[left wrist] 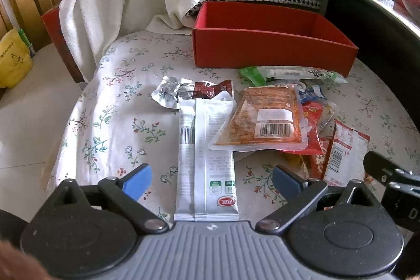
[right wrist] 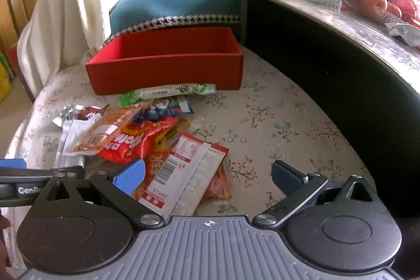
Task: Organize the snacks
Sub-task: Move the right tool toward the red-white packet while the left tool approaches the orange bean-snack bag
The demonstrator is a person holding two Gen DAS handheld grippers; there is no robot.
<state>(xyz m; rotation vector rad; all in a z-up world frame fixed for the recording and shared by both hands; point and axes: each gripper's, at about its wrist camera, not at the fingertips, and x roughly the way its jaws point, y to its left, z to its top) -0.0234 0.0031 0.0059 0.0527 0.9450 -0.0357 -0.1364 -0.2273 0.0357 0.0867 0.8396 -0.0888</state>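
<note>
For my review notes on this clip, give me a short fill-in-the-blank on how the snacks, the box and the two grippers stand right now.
1. The red box at the far side of the floral cloth holds ____ snacks.
2. Both the left gripper and the right gripper have their jaws ____.
3. The long white packet lies ____ the left gripper's fingers, untouched.
4. The green packet lies just in front of the box's ____ wall.

Missing words: no; open; between; near
</note>
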